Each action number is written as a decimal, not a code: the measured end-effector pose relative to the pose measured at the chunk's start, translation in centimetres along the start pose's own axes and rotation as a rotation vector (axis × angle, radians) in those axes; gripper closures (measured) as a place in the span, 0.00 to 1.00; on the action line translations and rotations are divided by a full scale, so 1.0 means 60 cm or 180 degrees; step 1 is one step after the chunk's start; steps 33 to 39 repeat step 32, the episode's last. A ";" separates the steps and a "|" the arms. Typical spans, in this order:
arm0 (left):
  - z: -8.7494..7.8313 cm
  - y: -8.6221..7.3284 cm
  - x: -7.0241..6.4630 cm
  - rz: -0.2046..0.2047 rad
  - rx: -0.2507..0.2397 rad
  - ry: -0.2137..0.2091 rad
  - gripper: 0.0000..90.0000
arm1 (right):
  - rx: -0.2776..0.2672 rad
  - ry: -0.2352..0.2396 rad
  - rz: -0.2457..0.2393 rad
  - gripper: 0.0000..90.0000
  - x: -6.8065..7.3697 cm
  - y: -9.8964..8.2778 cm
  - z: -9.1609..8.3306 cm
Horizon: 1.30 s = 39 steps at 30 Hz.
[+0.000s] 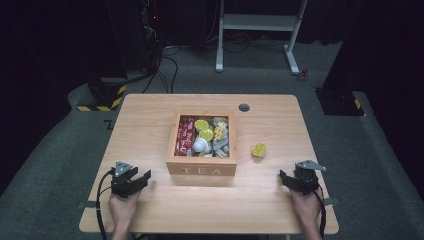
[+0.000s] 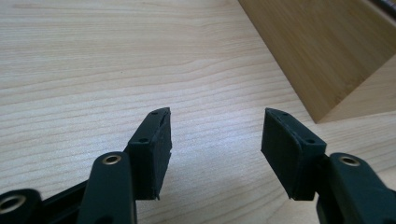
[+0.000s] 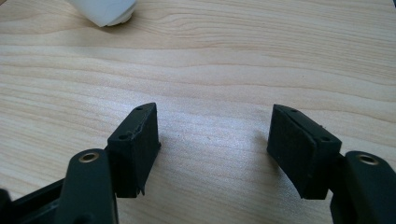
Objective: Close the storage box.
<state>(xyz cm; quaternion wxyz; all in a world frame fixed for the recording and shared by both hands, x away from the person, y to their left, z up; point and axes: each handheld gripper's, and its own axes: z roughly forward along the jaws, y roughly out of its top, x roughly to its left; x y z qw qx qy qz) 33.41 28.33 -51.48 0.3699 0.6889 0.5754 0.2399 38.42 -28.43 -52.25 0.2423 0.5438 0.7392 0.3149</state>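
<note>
My left claw (image 1: pixel 142 178) and right claw (image 1: pixel 286 178) rest low on the tabletop (image 1: pixel 150 125), jaws spread wide, gripping nothing. The TEA box (image 1: pixel 201 169) sits between them; 1 yellow-lidded cup (image 1: pixel 259 150) lies beside it.

A light wooden bench (image 1: pixel 150 125) with a round grey cable grommet (image 1: pixel 244 107) near its far edge stands on grey carpet (image 1: pixel 50 165). Beyond it is a white metal frame on two feet (image 1: pixel 260 30). At far left, black cables (image 1: pixel 165 70) trail past a black base with yellow-black hazard stripes (image 1: pixel 102 97); another dark base (image 1: pixel 340 100) sits at far right.
</note>
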 end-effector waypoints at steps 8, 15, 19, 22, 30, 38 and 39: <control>0.013 -0.005 -0.001 0.0071 0.0099 0.0114 0.46 | 0.0000 0.0000 0.0001 0.37 0.000 0.000 0.000; 0.023 -0.011 -0.006 0.0163 0.0158 0.0208 0.44 | 0.0000 0.0000 0.0000 0.37 0.000 0.000 0.000; 0.024 -0.010 -0.010 0.0209 0.0174 0.0241 0.42 | 0.0000 0.0001 0.0000 0.37 0.000 0.000 0.000; 0.026 -0.010 -0.012 0.0189 0.0174 0.0236 0.38 | 0.0000 0.0001 0.0001 0.37 0.000 0.000 0.000; 0.027 -0.010 -0.014 0.0183 0.0195 0.0210 0.33 | 0.0000 -0.0007 0.0008 0.37 0.000 0.000 0.000; 0.027 -0.009 -0.014 0.0200 0.0210 0.0204 0.31 | 0.0000 -0.0008 0.0007 0.37 0.000 0.000 0.000; 0.027 -0.009 -0.014 0.0200 0.0210 0.0204 0.31 | 0.0000 -0.0008 0.0007 0.37 0.000 0.000 0.000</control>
